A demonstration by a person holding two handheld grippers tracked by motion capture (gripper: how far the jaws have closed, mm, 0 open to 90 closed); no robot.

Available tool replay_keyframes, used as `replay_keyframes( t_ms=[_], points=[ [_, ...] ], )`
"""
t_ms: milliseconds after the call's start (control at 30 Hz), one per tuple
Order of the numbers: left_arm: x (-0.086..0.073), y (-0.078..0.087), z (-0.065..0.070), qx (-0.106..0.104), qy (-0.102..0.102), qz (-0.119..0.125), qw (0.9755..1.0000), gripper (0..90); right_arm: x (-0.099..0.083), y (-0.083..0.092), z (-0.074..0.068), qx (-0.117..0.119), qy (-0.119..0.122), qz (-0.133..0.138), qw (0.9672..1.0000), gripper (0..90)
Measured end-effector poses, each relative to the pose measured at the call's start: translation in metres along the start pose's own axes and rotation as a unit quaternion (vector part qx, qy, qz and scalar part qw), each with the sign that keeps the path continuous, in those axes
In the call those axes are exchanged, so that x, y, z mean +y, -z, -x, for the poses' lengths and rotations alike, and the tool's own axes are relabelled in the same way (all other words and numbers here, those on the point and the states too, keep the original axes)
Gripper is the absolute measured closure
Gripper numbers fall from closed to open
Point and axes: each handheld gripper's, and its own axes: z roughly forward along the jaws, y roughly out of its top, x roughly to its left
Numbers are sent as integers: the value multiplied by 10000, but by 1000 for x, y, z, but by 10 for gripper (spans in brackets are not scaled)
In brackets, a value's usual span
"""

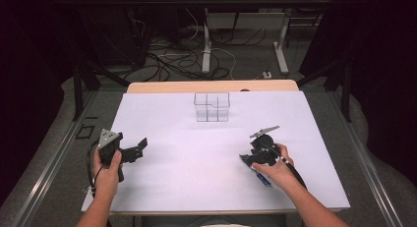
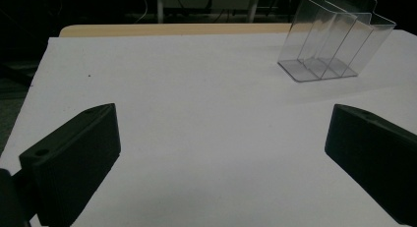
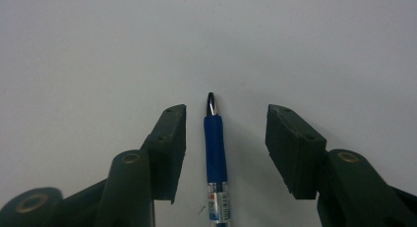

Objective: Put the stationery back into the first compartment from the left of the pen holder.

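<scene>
While lying on the table [image 1: 196, 153], pen [image 3: 215, 153] sits between right gripper [image 3: 226, 138] jaws, untouched | left gripper [image 2: 221, 153] jaws wide

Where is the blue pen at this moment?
The blue pen lies flat on the white table, on its right side, between the open fingers of the right gripper, untouched by them.

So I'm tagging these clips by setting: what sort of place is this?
Probably a lab or recording workshop, not a home: a white-topped table fenced by dark curtains, loose cables across the floor, and bare desk legs behind.
</scene>
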Motion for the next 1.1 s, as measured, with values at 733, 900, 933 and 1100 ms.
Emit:
replay_keyframes(
  t_ms=[733,900,933,1100],
  points=[
    [0,-1,0,-16,-23,-23,10000,3,-4,-9,-4,133,-302,-425,9986,671],
    [0,-1,0,-14,-27,-25,10000,3,-4,-10,-3,71,-130,-635,9979,698],
    [0,-1,0,-14,-29,-26,10000,3,-4,-9,-2,19,-41,-777,9970,701],
    [0,-1,0,-14,-34,-29,10000,3,-5,-11,-5,33,-148,-779,9968,714]
  ],
)
